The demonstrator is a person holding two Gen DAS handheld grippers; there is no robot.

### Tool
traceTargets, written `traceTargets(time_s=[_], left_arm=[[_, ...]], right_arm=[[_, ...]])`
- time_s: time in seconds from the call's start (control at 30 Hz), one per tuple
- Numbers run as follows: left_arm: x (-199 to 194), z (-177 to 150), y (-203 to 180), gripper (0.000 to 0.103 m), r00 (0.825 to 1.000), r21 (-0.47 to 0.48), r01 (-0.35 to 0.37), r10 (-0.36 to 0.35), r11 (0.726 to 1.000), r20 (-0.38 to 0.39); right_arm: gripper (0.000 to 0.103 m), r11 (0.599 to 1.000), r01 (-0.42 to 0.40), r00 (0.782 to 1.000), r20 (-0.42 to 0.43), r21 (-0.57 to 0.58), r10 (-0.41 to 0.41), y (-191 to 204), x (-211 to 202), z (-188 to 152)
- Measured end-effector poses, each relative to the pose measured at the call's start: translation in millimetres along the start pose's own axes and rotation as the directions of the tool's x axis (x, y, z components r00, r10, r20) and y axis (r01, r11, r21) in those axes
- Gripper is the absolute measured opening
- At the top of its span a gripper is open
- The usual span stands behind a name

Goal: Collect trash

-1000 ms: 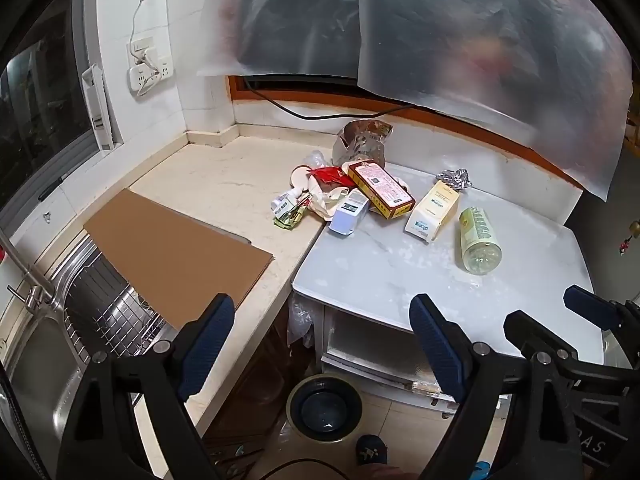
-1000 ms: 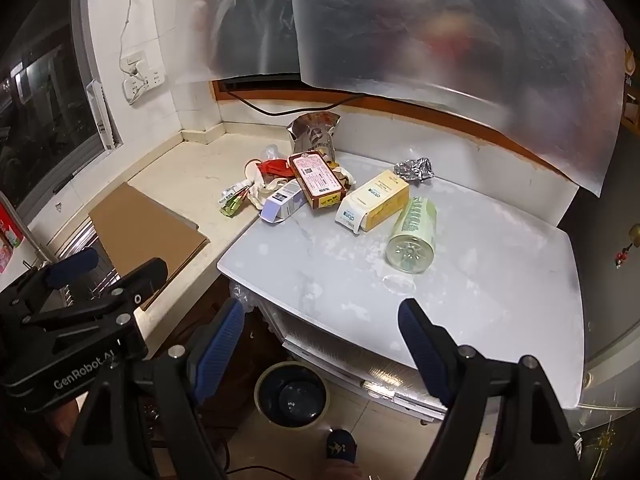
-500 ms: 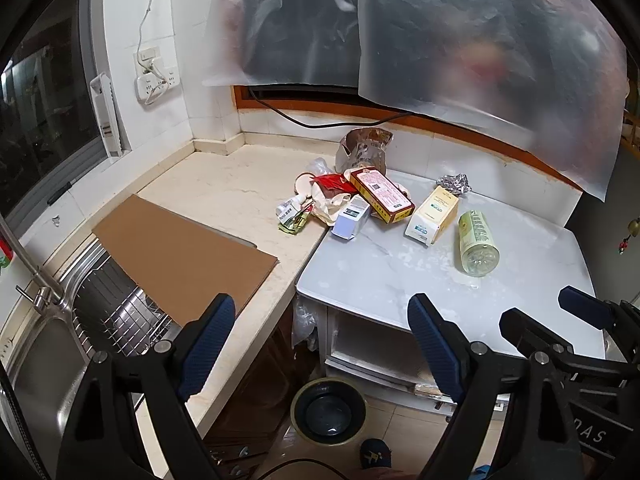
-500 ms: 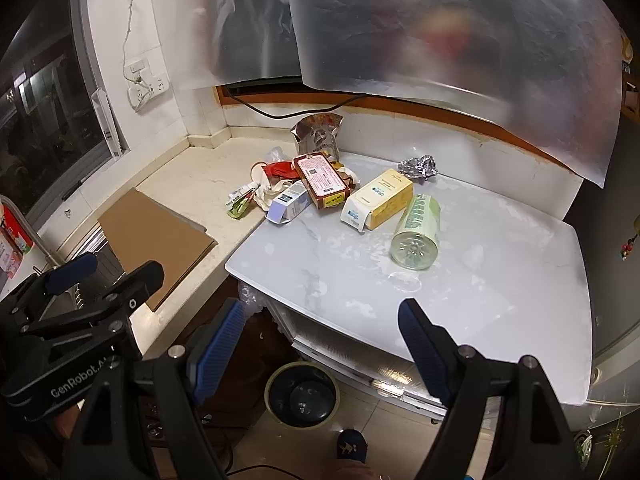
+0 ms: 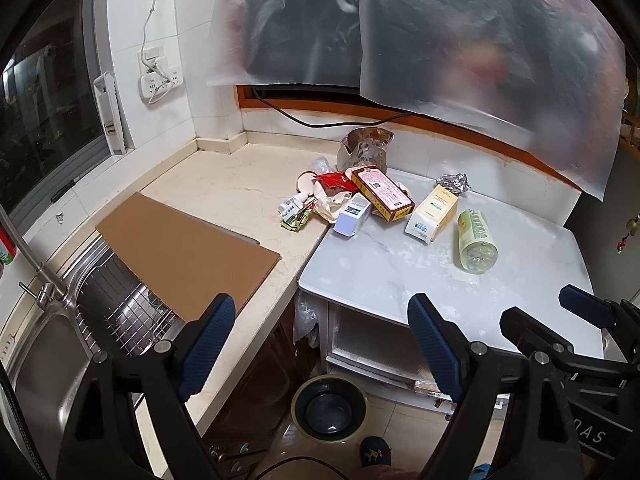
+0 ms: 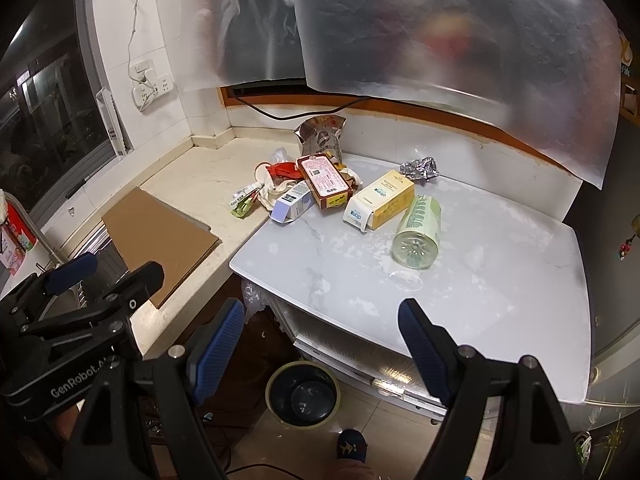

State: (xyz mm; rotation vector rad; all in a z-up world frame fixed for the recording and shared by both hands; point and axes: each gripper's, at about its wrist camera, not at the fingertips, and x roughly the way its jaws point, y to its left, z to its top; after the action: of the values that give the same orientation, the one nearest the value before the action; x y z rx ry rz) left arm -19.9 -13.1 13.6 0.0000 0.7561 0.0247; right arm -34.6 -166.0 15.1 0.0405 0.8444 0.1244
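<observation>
A pile of trash lies at the back where the beige counter meets the white marble table: a red box, a yellow-white carton, a pale green plastic bottle on its side, a small white-blue box, crumpled foil, a brown bag and red and white wrappers. A dark bin stands on the floor below. My left gripper and right gripper are both open and empty, held well short of the pile.
A flat brown cardboard sheet lies on the counter, over the edge of a steel sink with a wire rack. A plastic sheet hangs over the back wall. A black cable runs along the sill. A foot shows on the floor.
Both grippers have drawn back and risen slightly, so the counter, table and bin look a little farther away. Nothing on the surfaces has moved. Both grippers stay open.
</observation>
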Motion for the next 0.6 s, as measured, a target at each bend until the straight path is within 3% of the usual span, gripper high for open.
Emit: traceTargets(time_s=[0.6], left_arm=[[-0.4, -0.9, -2.7, 0.086, 1.000, 0.012, -0.013, 0.013, 1.000, -0.028]], right_arm=[[0.080, 1.000, -0.018, 1.000, -0.007, 0.008, 0.018, -1.5, -0.7, 0.8]])
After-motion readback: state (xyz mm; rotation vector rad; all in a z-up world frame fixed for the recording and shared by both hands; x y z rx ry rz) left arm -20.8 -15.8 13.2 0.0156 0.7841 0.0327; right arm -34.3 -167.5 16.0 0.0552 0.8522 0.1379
